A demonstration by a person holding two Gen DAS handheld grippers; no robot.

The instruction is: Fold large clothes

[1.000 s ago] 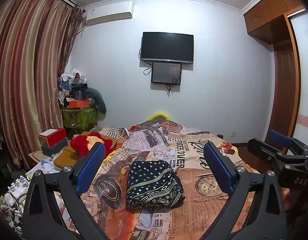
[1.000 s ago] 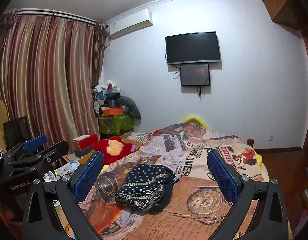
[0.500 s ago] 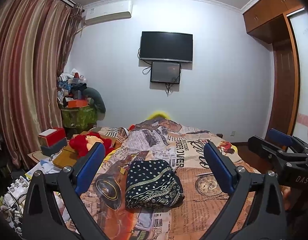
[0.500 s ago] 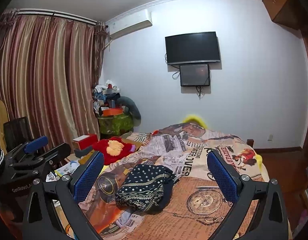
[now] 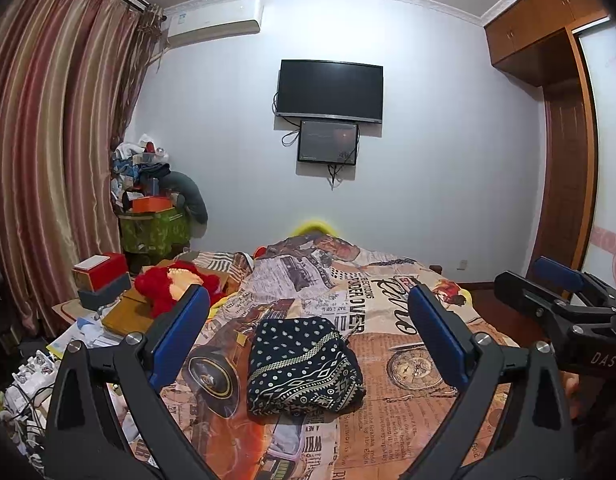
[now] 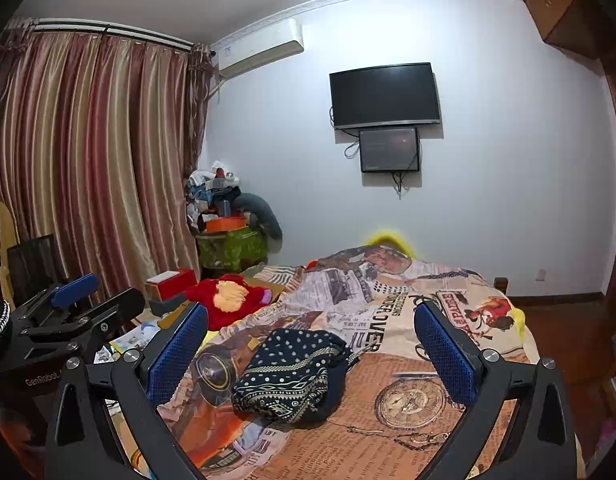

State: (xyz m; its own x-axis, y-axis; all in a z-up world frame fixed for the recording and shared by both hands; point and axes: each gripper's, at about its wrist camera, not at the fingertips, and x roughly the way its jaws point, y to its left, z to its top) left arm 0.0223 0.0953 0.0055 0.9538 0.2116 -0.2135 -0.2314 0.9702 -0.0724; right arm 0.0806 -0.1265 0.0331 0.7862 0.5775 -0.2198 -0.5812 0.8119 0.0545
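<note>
- Folded dark garment (image 5: pixel 303 364) w/ white dot pattern lies mid-bed on the printed bedspread (image 5: pixel 392 320), nearer the bed's left edge than the right.
- Left gripper (image 5: pixel 308 338) held above the near end of the bed, jaws spread wide, nothing between the blue pads (image 5: pixel 179 336); garment shows in the gap, well apart from both fingers.
- Right gripper (image 6: pixel 310 354) likewise wide open and empty, also clear of the garment; in the left wrist view it sits at the far right edge, partly cut off.
- Open room: bare bedspread right of the garment and toward the far end; wall w/ TV (image 5: pixel 330 92) and smaller screen (image 5: pixel 328 142) beyond.
- Left bed edge crowded: red plush toy (image 5: pixel 167 284), boxes (image 5: pixel 101 278), papers, then a green bin (image 5: pixel 153 230) piled w/ stuff by the curtain (image 5: pixel 47 160).
- Right side: wood wardrobe (image 5: pixel 564 120), strip of floor by the bed.
- Hard to tell: near bed edge hidden behind gripper frames; garment's underside and fold layers not visible; yellow item at the far end of the bed mostly covered; clutter pile contents unclear.
</note>
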